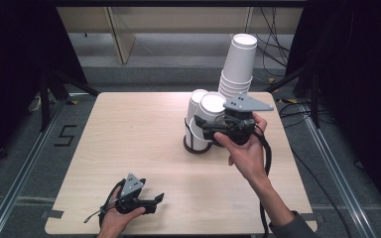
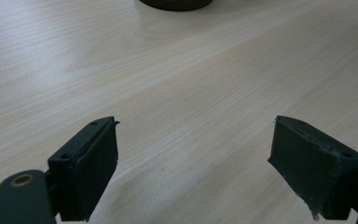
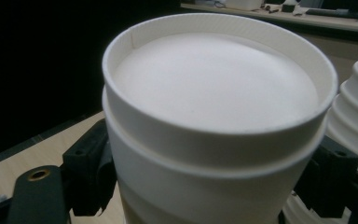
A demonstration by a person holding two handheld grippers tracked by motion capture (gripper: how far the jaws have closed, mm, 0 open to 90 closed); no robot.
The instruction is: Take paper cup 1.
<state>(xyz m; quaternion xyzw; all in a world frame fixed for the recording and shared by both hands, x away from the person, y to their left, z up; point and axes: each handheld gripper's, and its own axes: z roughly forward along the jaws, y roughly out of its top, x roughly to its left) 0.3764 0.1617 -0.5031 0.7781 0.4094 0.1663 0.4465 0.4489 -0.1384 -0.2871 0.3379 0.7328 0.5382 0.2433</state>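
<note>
Now the right claw pinches an upside-down paper cup by its sides, its jaws pressed on either wall, probably to lift it or seat it on the short stacks standing in the dark holder mid-desk. Behind leans a taller cup stack. Near the front edge of the desk, the left claw rests spread and empty.

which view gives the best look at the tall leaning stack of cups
The high view: the tall stack of upside-down cups shows whole, tilting at the table's far edge behind the shorter stack that the right gripper clasps. The right gripper view catches a few of its ribbed rims at its right edge.
</note>
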